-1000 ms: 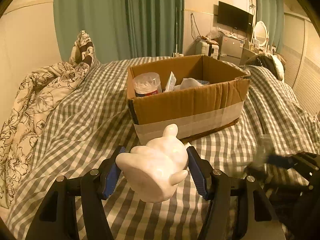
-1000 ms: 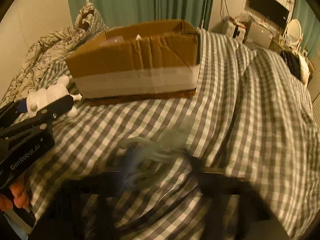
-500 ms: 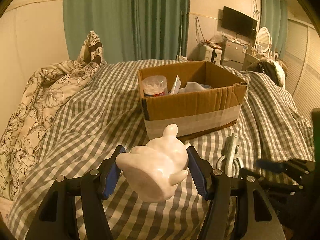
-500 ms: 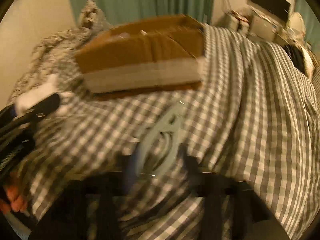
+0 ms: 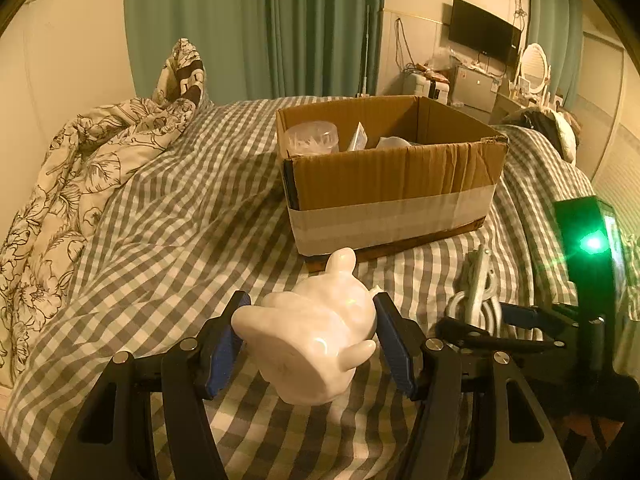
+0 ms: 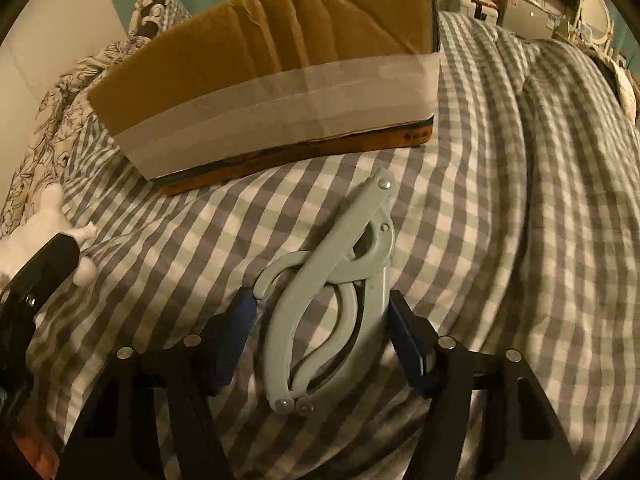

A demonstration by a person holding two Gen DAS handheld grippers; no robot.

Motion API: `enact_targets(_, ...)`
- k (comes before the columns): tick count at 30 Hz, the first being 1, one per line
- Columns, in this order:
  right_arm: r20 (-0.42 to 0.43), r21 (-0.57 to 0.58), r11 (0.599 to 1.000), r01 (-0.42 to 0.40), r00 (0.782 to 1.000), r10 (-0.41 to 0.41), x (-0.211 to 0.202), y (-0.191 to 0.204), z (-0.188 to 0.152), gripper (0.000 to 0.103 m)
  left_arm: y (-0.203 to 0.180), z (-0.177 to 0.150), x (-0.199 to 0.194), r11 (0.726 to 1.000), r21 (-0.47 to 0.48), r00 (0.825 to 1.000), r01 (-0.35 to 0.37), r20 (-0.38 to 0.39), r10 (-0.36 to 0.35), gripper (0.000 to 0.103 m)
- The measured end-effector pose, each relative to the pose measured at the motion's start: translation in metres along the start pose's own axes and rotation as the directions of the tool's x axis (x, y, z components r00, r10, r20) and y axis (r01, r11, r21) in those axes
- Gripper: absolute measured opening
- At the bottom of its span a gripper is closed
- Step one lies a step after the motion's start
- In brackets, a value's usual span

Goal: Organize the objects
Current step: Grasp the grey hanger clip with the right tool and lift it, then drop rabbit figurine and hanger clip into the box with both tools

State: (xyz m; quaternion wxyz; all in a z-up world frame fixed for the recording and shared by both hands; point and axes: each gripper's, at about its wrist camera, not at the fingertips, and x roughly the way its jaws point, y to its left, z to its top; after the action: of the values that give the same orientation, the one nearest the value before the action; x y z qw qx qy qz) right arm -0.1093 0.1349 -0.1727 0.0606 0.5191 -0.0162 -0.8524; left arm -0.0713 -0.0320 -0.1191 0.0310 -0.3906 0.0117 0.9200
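My left gripper point(image 5: 310, 332) is shut on a white ceramic figurine point(image 5: 316, 328) and holds it just above the checked bedspread, short of the open cardboard box point(image 5: 392, 184). My right gripper point(image 6: 324, 336) has its pads on both sides of a pale green folded hanger point(image 6: 340, 280) that lies on the bedspread in front of the box point(image 6: 272, 92). The hanger point(image 5: 478, 292) and the right gripper also show at the right of the left wrist view. The figurine point(image 6: 44, 220) shows at the left edge of the right wrist view.
The box holds a clear plastic container point(image 5: 312, 140) and some packets. A floral duvet point(image 5: 80, 168) is bunched at the left. Green curtains, a TV and a mirror stand behind the bed. A dark bag point(image 5: 552, 132) lies at the far right.
My right gripper has moved forward and settled around the green hanger, and its view has sharpened. My left gripper has pulled back a little with the figurine still in it.
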Motion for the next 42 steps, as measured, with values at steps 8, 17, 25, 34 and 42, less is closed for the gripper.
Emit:
enact_targets(8,0.101,-0.02,1.0,-0.007,0.995,0.009,-0.046,0.001,-0.008,0.064,0.0,0.003,-0.02,1.0,0.006,0.999,-0.014,0.038,0.013,0.064)
enact_targets(17,0.296,-0.049,0.998,-0.05,0.953,0.062,-0.132,0.006,0.016,0.064,-0.006,0.041,-0.05,1.0,0.015,0.991,0.011,0.134,-0.013,0.064)
enact_targets(25,0.421,-0.101,0.994,-0.036,0.904,0.076,-0.175,0.013,0.102,0.064,-0.006,0.116,-0.054,0.999,0.007,0.972,0.051,0.23,-0.051,0.064)
enact_targets(34,0.465,-0.148,0.989,-0.031,0.88,0.097,-0.162,0.014,0.186,0.065,-0.005,0.187,0.002,0.996,0.027,0.975,0.086,0.205,-0.09,0.064)
enact_targets(42,0.386,-0.179,0.984,-0.012,0.919,0.081,-0.085,0.006,0.227,0.065,-0.007,0.192,0.081,0.99,0.037,0.986,0.137,0.094,-0.14,0.064)
